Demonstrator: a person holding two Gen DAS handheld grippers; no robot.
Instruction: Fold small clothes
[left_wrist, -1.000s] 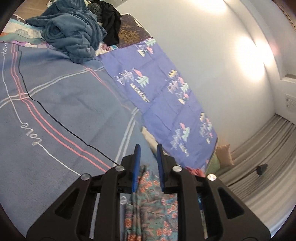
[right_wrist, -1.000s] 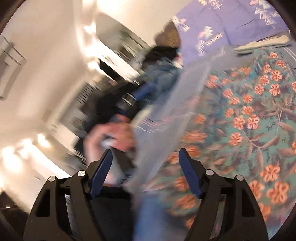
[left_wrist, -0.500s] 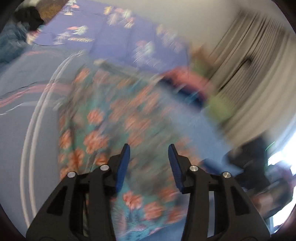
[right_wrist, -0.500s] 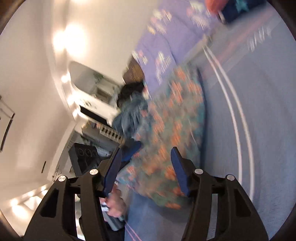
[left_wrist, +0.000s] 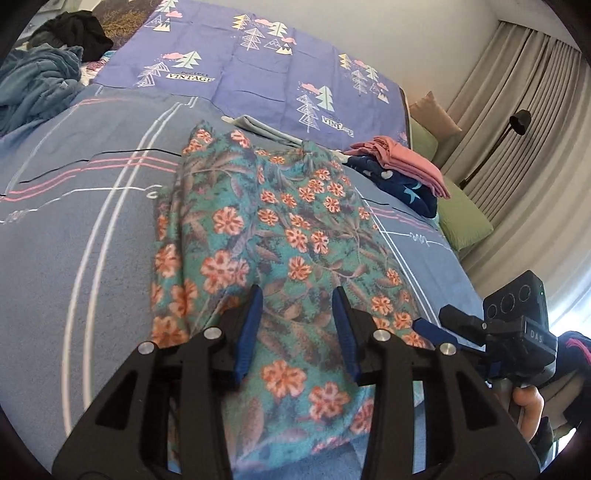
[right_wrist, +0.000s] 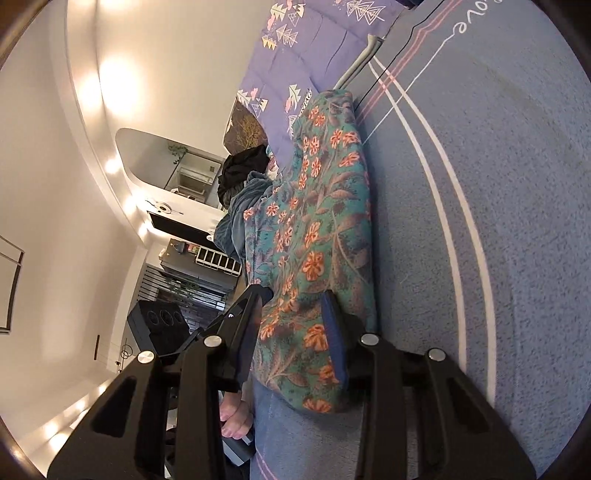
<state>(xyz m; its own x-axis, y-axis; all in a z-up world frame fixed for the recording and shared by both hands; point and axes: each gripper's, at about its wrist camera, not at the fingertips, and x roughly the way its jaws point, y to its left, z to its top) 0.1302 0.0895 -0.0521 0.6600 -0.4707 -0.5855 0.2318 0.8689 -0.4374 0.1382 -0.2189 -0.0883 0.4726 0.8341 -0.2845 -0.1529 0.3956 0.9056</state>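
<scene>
The fingers of the left gripper stand apart above the near end of the floral garment, not pressing it. The right gripper is closing its fingers, with the garment's near corner between them; whether they pinch it yet I cannot tell. The garment lies spread flat on the grey-blue bedspread. Beyond the garment's far right corner sits a stack of folded clothes; past its far left, a blue blanket.

The garment is teal with orange flowers (brownish leaves between). The bedspread is grey-blue with white and pink lines; the sheet is violet with tree prints.
</scene>
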